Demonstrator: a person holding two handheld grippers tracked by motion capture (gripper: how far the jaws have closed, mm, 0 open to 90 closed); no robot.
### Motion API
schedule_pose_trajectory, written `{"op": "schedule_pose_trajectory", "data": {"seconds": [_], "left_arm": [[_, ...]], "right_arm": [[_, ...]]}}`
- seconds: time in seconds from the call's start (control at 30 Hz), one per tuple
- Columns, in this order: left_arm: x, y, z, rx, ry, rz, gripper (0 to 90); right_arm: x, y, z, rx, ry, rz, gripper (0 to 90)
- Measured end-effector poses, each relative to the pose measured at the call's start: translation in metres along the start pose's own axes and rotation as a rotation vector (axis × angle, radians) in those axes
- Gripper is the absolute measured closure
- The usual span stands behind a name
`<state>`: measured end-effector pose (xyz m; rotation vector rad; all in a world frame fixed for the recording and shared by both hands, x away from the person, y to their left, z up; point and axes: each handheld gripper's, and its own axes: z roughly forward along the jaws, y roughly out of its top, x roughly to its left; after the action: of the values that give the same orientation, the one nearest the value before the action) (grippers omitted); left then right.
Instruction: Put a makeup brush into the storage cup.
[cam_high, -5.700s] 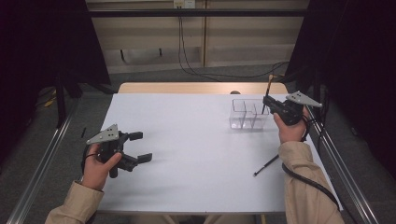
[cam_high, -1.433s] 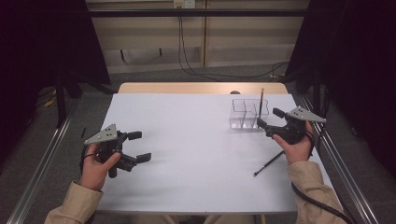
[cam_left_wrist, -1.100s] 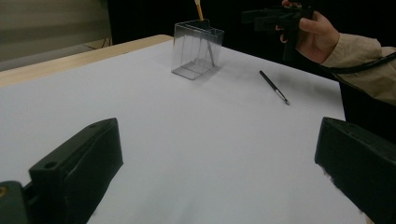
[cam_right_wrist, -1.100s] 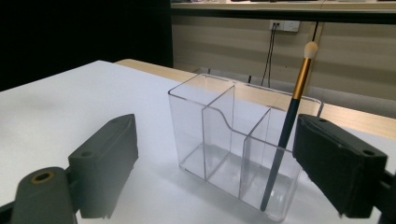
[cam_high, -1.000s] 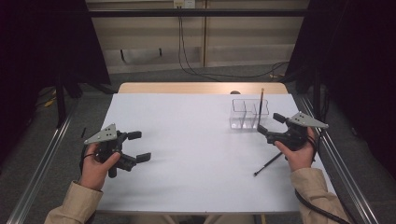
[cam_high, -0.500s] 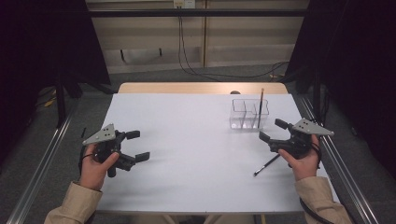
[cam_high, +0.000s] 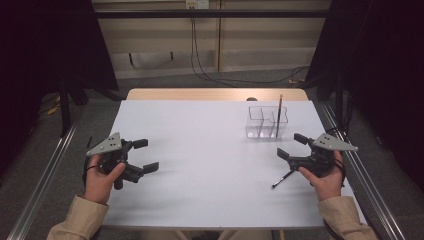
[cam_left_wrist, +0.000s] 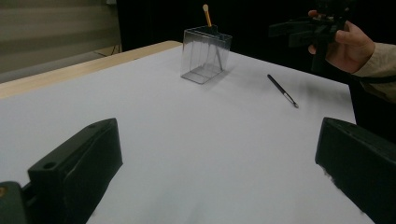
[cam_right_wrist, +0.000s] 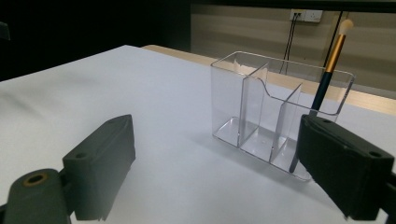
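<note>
**A:** so what's in the clear organizer (cam_high: 267, 121)? it sits toward the far right of the white table (cam_high: 200, 165); looks like three compartments split by see-through dividers.

**B:** one brush standing in it (cam_right_wrist: 328, 65), dark handle, gold ferrule, pale tip pointing up; from the right gripper view it leans in the compartment at that view's right end; the other two look empty (the walls are so glassy I wouldn't swear to the floor of each). its lower end is cut off by the gripper's own jaw there.

**A:** and the second brush?

**B:** lying flat on the table (cam_left_wrist: 282, 90), thin and dark, well apart from the organizer; in the high view it's just beside the right gripper (cam_high: 290, 146), part of it tucked under the hand, so I can't tell where its handle ends.

**A:** tongs?

**B:** right gripper has its jaws spread wide, nothing between them; it's above the table near the lying brush, not touching it as far as I can see. left gripper (cam_high: 145, 155) is held over the near left of the table, jaws wide too and holding nothing; in its own view, bare table lies between them.

**A:** anything murky?

**B:** both sides of the room are just black; the brush tip on the table is too small to read.
</note>
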<state>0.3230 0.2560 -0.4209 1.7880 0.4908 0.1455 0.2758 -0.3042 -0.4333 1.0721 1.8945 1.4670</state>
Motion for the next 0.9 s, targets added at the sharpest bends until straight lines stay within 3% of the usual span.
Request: {"op": "schedule_pose_trajectory", "data": {"seconds": [0.9], "left_arm": [[0.001,-0.002,-0.003,-0.004,0.006,0.008,0.4]], "right_arm": [[0.014,-0.008,-0.014,0.017,0.029,-0.005,11.0]]}}
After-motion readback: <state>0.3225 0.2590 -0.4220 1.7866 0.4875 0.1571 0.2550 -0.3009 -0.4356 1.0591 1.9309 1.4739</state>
